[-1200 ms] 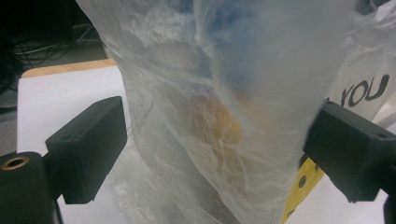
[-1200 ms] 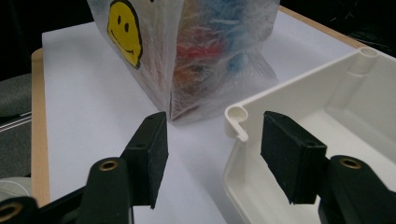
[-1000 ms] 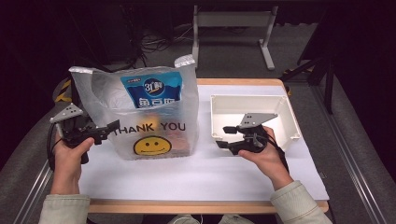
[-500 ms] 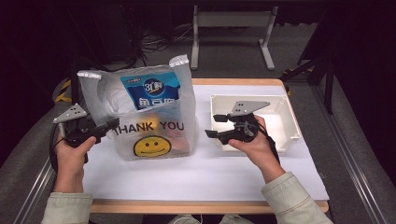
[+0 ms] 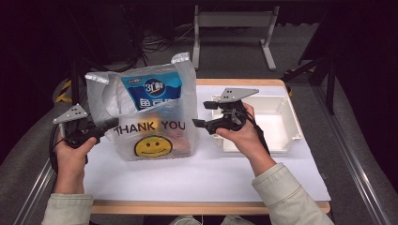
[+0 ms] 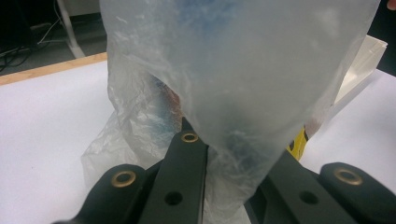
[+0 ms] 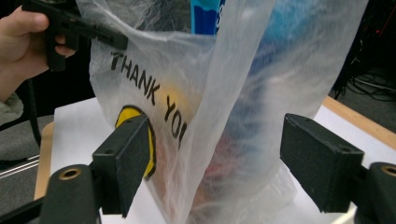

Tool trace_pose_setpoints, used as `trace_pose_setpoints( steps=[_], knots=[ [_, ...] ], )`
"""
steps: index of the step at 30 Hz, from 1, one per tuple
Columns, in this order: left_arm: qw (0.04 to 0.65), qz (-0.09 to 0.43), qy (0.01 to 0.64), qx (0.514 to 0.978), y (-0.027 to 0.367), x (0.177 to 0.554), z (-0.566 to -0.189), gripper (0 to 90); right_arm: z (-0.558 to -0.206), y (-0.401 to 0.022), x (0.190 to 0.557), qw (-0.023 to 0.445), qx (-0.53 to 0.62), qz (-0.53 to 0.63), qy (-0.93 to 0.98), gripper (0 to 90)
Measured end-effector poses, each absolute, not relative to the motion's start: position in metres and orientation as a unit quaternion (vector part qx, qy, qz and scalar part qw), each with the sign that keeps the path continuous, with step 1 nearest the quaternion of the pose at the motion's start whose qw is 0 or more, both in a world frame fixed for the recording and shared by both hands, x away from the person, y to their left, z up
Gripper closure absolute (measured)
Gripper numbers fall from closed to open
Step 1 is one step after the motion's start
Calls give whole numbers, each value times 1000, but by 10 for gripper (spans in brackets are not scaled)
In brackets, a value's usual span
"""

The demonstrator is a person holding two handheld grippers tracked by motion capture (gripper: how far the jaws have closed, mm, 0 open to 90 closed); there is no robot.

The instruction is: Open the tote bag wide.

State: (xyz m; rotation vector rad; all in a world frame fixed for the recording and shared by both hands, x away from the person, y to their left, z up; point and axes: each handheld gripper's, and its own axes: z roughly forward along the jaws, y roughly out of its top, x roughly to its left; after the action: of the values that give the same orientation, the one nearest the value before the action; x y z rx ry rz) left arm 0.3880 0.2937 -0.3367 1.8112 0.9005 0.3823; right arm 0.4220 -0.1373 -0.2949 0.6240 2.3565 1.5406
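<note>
Both grippers moved: your left gripper [image 5: 111, 123] just pinched the bag [image 5: 155, 117], and your right gripper [image 5: 199, 123] spreads wide beside it, ready to grab.

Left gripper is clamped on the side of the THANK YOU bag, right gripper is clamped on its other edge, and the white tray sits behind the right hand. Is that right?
Not quite. The right gripper is open: in the right gripper view its jaws stand apart on either side of the bag without pressing it. The left gripper is clamped on the bag's side, and the white tray sits behind the right hand.
</note>
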Motion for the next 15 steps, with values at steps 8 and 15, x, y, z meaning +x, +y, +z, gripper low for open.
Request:
trace_pose_setpoints(
  steps=[8,15],
  knots=[
    [517,150,373,756,294,387,-336,897,-289,-117,435,130,216,529,810,231],
    [512,155,369,760,293,386,-336,897,-294,-104,443,135,223,521,813,229]
  ],
)
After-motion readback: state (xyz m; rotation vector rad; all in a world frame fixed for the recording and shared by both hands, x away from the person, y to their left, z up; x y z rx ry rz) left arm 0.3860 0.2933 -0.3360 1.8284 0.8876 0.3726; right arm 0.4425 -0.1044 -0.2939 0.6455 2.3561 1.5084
